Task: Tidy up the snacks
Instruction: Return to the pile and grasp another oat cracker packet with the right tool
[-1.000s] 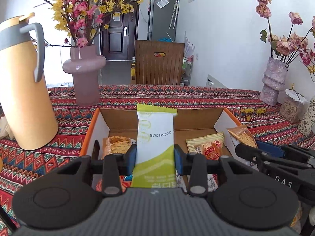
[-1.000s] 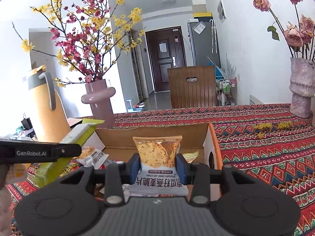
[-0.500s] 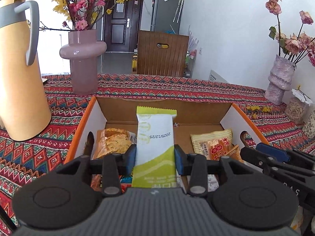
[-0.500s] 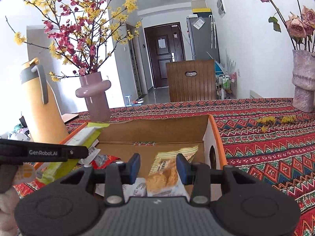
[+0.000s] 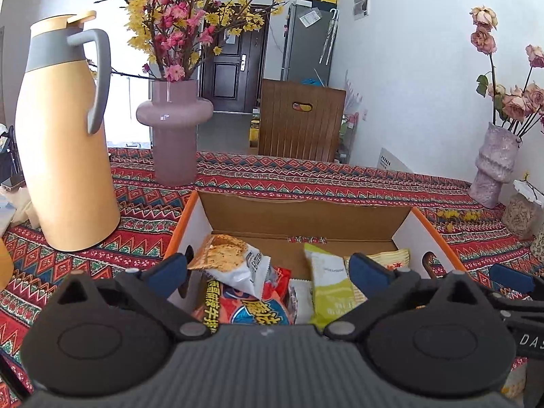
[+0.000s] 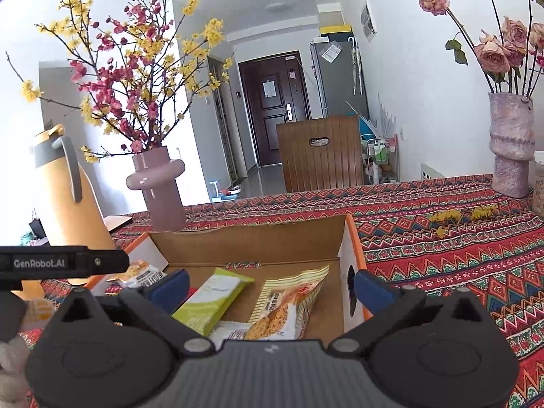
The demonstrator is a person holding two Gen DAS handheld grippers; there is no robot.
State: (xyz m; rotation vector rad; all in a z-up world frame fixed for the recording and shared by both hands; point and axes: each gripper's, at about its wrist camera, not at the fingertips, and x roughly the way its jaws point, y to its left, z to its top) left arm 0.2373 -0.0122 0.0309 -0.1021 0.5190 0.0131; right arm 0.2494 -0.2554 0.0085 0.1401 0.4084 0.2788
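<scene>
An open cardboard box (image 5: 306, 217) with an orange rim sits on the patterned tablecloth and holds several snack packs. My left gripper (image 5: 270, 268) hovers over its near side, jaws opening wide, gripping nothing. Under it lie a green-and-white pack (image 5: 329, 285), a cracker pack (image 5: 231, 261) and a red-and-blue pack (image 5: 248, 309). My right gripper (image 6: 270, 289) is over the box's (image 6: 251, 241) right part, jaws also opening, pads touching nothing. A yellow cracker pack (image 6: 289, 301) and the green pack (image 6: 214, 297) lie below it. The left gripper's finger (image 6: 64, 263) shows at the left edge.
A tall yellow thermos jug (image 5: 64, 136) and a pink vase (image 5: 174, 125) of blossom branches stand left of the box. A mottled vase (image 5: 493, 170) of roses and a jar (image 5: 520, 214) stand at the right. A wooden chair (image 5: 301, 120) is behind the table.
Both grippers went from shut to wide open. The green-and-white pack dropped from the left gripper into the box. The cracker pack left the right gripper and lies in the box.
</scene>
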